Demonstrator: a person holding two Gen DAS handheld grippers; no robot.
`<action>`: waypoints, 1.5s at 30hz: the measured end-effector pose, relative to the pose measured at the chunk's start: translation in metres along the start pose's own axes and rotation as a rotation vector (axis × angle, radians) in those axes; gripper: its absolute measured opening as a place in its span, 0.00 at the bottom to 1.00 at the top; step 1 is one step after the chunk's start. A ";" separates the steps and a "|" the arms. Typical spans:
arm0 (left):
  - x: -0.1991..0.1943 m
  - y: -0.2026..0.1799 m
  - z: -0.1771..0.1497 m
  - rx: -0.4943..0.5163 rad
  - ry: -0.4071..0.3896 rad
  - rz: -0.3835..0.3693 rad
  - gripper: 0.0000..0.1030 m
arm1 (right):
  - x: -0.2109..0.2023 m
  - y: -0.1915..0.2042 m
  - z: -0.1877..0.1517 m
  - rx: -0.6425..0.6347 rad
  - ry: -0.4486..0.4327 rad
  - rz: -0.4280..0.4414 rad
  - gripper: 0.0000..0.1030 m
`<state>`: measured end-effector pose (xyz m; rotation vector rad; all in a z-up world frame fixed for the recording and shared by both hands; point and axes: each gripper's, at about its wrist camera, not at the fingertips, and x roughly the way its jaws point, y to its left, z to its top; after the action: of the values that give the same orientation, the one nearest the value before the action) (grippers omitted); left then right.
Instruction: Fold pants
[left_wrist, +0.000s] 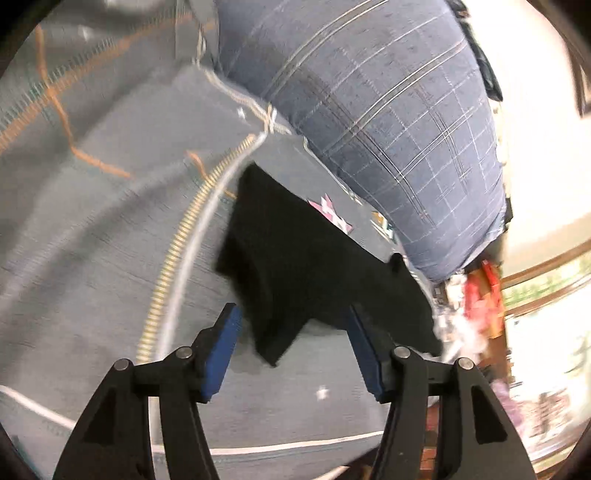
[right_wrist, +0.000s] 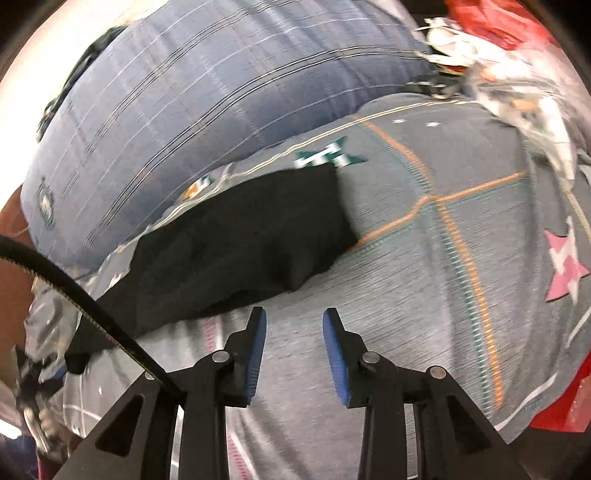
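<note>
Black pants (left_wrist: 295, 266) lie folded in a flat bundle on a grey patterned bedspread (left_wrist: 92, 229). In the left wrist view my left gripper (left_wrist: 293, 314) is open; a lower corner of the pants lies between the blue pads (left_wrist: 221, 350) with gaps on both sides. In the right wrist view the same pants (right_wrist: 240, 243) stretch from centre to lower left. My right gripper (right_wrist: 294, 317) stands open just in front of their near edge, over bare bedspread (right_wrist: 406, 295), with nothing between its fingers.
A big blue checked pillow (left_wrist: 388, 110) rests right behind the pants, also in the right wrist view (right_wrist: 177, 92). Red and white clutter (left_wrist: 476, 295) sits past the pillow's end. A black cable (right_wrist: 74, 288) crosses the lower left of the right wrist view.
</note>
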<state>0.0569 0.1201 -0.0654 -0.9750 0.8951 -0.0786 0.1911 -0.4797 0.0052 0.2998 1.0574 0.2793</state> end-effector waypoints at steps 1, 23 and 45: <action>0.009 -0.001 0.003 -0.014 0.028 0.007 0.56 | 0.003 0.004 -0.002 -0.006 0.007 0.007 0.35; 0.031 -0.015 0.035 0.291 0.048 0.508 0.21 | 0.049 0.048 -0.035 -0.067 0.109 0.061 0.35; 0.037 -0.115 0.073 0.465 -0.107 0.289 0.10 | 0.081 0.177 -0.014 -0.265 0.110 0.182 0.41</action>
<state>0.1674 0.0862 0.0151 -0.4095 0.8597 0.0124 0.2016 -0.2846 -0.0008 0.1428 1.0884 0.6000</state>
